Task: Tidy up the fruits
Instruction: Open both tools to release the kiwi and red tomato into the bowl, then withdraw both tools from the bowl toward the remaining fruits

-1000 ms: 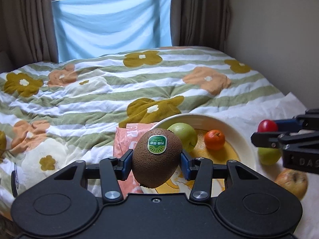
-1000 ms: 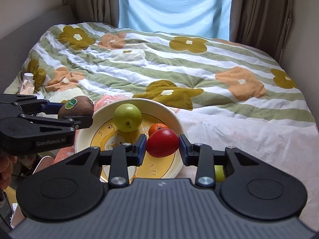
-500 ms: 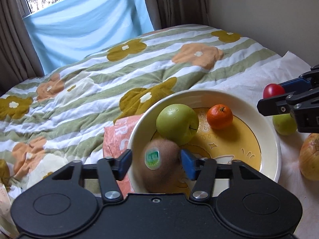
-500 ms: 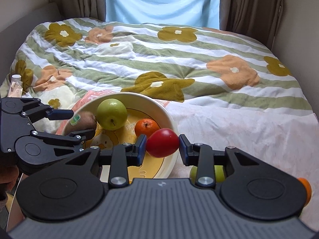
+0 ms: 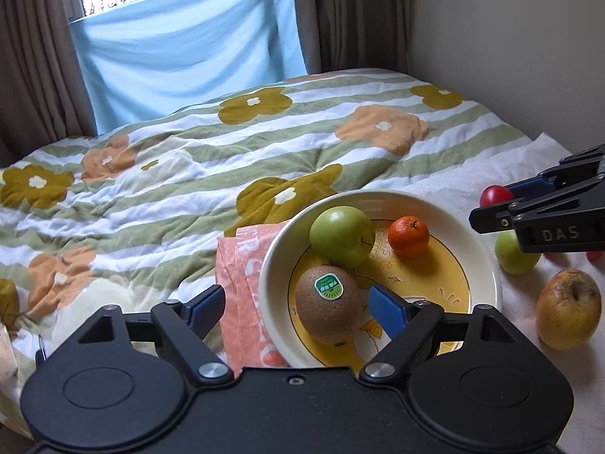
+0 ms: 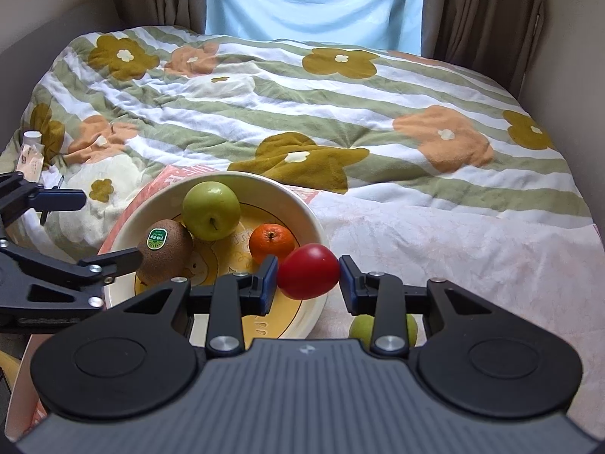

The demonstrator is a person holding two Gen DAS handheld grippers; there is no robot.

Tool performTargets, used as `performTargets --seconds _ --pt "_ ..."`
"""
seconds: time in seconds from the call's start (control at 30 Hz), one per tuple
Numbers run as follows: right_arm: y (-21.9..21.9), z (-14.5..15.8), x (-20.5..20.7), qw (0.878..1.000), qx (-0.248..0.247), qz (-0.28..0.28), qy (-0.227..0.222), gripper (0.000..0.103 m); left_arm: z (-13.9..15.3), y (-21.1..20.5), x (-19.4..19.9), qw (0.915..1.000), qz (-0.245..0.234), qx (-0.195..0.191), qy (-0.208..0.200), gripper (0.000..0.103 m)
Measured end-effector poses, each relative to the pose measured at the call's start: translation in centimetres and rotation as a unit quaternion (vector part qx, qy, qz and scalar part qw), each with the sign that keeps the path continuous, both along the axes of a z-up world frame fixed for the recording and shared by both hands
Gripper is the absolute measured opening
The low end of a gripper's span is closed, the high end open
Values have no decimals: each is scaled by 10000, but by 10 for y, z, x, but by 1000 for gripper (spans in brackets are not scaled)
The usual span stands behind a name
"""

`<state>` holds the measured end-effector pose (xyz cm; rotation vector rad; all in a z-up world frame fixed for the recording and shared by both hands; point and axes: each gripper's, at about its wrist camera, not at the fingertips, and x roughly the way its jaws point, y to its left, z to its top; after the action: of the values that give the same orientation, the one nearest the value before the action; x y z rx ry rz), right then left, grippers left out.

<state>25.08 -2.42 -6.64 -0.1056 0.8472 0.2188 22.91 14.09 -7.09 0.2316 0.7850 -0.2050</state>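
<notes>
Okay, left tool (image 5: 297, 299) is spread wide, pads clear of the kiwi (image 5: 327, 303) on both sides. The kiwi sits in the bowl (image 5: 487, 265), sticker up, just beside the green apple (image 5: 341, 235), with the mandarin (image 5: 409, 236) a bit further in. Right tool (image 6: 308, 278) is pinching the red tomato (image 6: 309, 271) over the bowl's near rim, not yet inside.

Doing the step well, my read:
- Back the left tool straight out and up. The right pad is close to the kiwi, so any sideways drift will likely roll it into the apple.
- Bring the tomato over the bare yellow patch in front of the mandarin and lower it until it touches before opening. It's round and smooth, so it'll probably roll if dropped.
- Keep the two tools apart over the bowl: left out first, then right in.
- Bowl sits on soft bedding, partly on an orange cloth (image 5: 242, 265), so don't press on the rim; it could tip.

Still outside, on the bed: a small green fruit (image 5: 516, 252) and a bruised yellow apple (image 5: 568, 314), both right of the bowl.

Versus half a second ago: the left tool's pads were closer around the kiwi with it blurred, mid-release; now it's settled and the pads are fully spread. A second ago the kiwi was gripped in the air short of the bowl. The tomato grip is unchanged.
</notes>
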Motion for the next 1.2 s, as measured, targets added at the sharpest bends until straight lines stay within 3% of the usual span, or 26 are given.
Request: performTargets --seconds 0.73,0.8,0.83,0.87,0.97,1.2 --pt "26 -41 15 9976 -196 643 170 51 1 20 -29 9968 646 -475 -69 88" --pt "27 -40 14 9978 -250 611 95 72 2 20 -29 9968 641 -476 -92 88" --pt "28 -38 13 9979 -307 566 26 92 3 21 -29 9968 639 -476 -106 88" --pt "28 -36 10 9979 -364 522 -91 103 3 20 -30 9967 643 -477 -122 88" --pt "25 -26 0 9972 -362 531 -380 103 7 21 -33 9963 672 -504 -160 88" --pt "17 -13 -12 9979 -325 388 -416 103 17 26 -44 9950 799 -548 -246 88"
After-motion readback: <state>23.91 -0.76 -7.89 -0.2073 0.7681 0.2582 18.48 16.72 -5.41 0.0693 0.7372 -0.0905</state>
